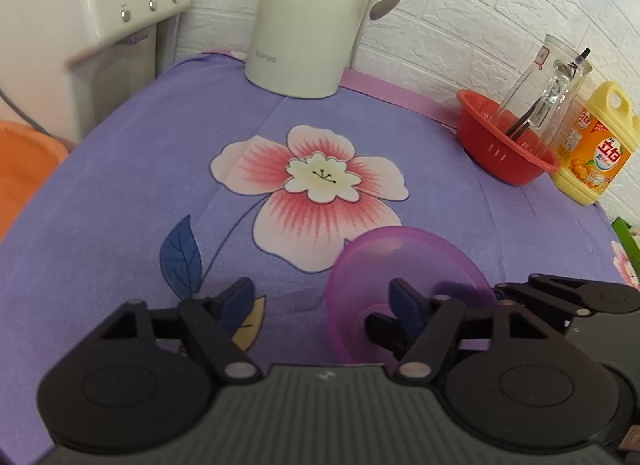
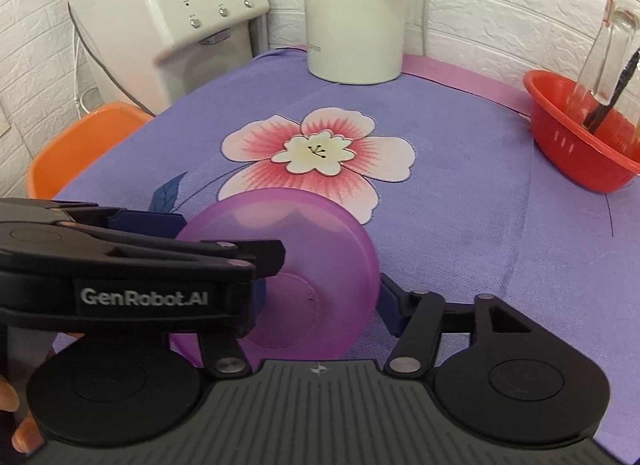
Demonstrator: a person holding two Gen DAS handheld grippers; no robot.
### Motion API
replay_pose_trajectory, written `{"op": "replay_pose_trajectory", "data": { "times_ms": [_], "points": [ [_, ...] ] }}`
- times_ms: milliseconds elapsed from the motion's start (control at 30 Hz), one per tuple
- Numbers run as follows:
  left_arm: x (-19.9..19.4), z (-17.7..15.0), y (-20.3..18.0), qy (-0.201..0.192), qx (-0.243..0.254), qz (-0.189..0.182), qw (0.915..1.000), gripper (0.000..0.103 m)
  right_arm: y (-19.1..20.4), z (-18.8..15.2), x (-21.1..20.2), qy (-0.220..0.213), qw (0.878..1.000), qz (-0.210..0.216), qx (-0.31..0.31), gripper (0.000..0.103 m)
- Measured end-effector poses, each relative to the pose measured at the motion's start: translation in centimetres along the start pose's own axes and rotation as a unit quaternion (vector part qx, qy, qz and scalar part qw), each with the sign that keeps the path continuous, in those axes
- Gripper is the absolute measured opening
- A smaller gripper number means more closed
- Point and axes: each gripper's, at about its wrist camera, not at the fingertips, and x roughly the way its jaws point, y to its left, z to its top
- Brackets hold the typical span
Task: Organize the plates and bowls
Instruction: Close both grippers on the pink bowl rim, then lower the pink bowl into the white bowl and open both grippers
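Purple bowl (image 2: 296, 265) tipped on its side over the flowered tablecloth (image 1: 120, 185).
The right gripper (image 2: 320, 297) closes on its base; the left gripper (image 1: 324, 297) has fingers spread apart, one inside the bowl's rim.

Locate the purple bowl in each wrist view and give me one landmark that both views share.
Left wrist view: the purple bowl sits low and right of centre, tipped on edge by the right finger.
Right wrist view: the purple bowl is at lower centre, between the fingers.
Shared landmark: the white kettle at the top.
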Motion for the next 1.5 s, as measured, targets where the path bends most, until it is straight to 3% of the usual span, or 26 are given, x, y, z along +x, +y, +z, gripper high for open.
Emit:
{"op": "replay_pose_trajectory", "data": {
  "times_ms": [33, 133, 400, 700, 900, 1167, 1300, 1500],
  "points": [
    [0.0, 0.0, -0.1, 0.001, 0.002, -0.004, 1.0, 0.049, 0.2, 0.0, 0.0, -0.002, 1.0, -0.001, -0.005, 0.091],
    [-0.4, 0.0, -0.8, 0.011, 0.0, -0.027, 0.9996, 0.029, 0.2, 0.0, 0.0, 0.0, 1.0, 0.005, -0.004, 0.091],
    [-4.4, -1.0, -3.9, 0.006, 0.018, -0.037, 0.9991, 0.03, 0.4, -1.1, -3.9, -0.005, 1.0, 0.009, -0.002, 0.089],
    [-12.1, -4.8, -10.3, -0.012, 0.037, -0.089, 0.9952, 0.03, 0.2, -4.7, -13.8, -0.027, 0.999, -0.03, -0.006, 0.09],
    [-18.1, -8.4, -15.6, -0.028, 0.057, -0.142, 0.9878, 0.03, 0.2, -8.6, -21.8, -0.042, 0.996, -0.08, -0.006, 0.09],
    [-27.1, -13.9, -21.4, -0.067, 0.108, -0.195, 0.9724, 0.03, 1.4, -14.3, -33.2, -0.097, 0.985, -0.144, 0.007, 0.094],
    [-28.2, -17.4, -22.7, -0.056, 0.13, -0.202, 0.9691, 0.032, 1.8, -17.8, -34.9, -0.107, 0.982, -0.152, 0.03, 0.1],
    [-24.9, -21.3, -22.4, -0.004, 0.133, -0.189, 0.9729, 0.032, 1.4, -22.5, -33.0, -0.082, 0.985, -0.136, 0.063, 0.1]
  ]
}}
